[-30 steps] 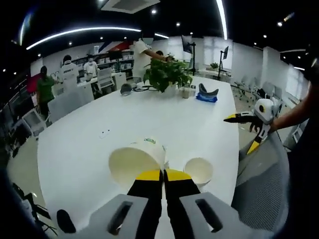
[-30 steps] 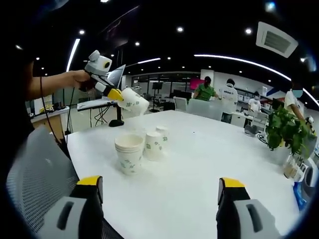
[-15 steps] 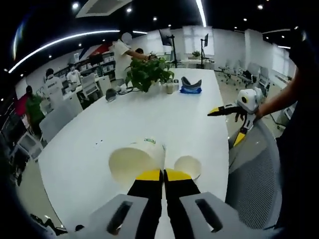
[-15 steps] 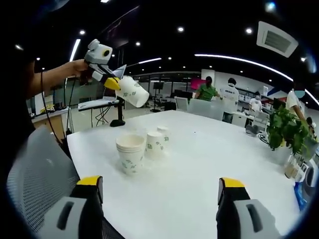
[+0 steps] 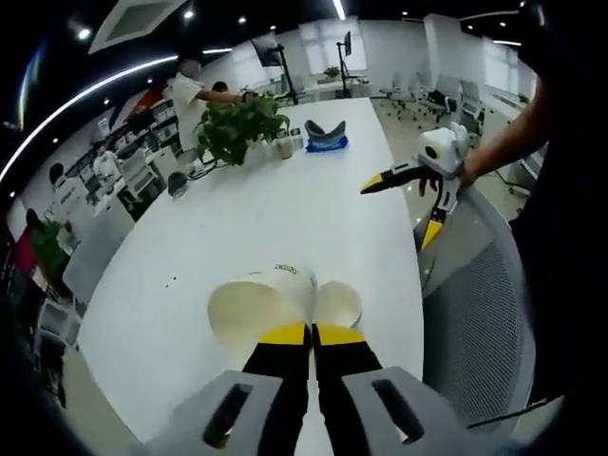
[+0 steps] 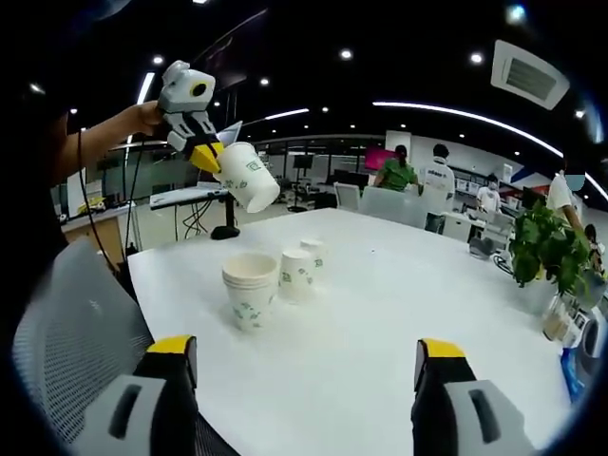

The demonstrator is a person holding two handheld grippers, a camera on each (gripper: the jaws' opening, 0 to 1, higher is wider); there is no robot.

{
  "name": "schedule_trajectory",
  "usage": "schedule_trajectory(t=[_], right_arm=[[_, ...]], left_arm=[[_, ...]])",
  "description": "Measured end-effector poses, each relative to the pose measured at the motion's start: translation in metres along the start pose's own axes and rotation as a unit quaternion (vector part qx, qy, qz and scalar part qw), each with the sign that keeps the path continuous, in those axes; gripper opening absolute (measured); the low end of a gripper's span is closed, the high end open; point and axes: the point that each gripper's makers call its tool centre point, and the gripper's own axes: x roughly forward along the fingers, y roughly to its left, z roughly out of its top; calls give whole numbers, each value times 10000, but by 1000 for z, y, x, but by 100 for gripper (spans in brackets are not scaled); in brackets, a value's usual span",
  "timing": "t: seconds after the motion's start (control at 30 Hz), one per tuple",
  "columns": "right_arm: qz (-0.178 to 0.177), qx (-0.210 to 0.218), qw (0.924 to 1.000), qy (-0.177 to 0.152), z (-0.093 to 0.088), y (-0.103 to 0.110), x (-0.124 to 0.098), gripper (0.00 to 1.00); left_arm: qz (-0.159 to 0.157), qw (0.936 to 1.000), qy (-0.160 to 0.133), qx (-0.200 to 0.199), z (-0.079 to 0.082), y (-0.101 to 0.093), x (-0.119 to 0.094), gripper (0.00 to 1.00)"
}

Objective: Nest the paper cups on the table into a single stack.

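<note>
Left gripper (image 5: 311,332): two black jaws with yellow tips on a grey moulded body with slotted recesses. Right gripper (image 6: 304,356): same build, black jaws capped yellow, grey housing. Left gripper's body reads white from the right gripper view. The person wears dark clothing.

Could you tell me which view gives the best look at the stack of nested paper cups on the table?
The right gripper view: the stack of nested paper cups stands upright and unobstructed, rims and side visible. In the left gripper view, only its mouth shows from above, partly behind the held cup.
</note>
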Motion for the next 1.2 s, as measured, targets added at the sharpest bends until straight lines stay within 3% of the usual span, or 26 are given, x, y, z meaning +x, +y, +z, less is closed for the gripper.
schedule_trajectory(t=[0.6, 1.2], right_arm=[[-77, 1, 10000, 28, -1, -3, -1, 94], [-147, 34, 9999, 27, -1, -6, -2, 93]], left_arm=[[-421, 9962, 716, 276, -26, -23, 45, 0], [-550, 9953, 766, 224, -26, -27, 61, 0]])
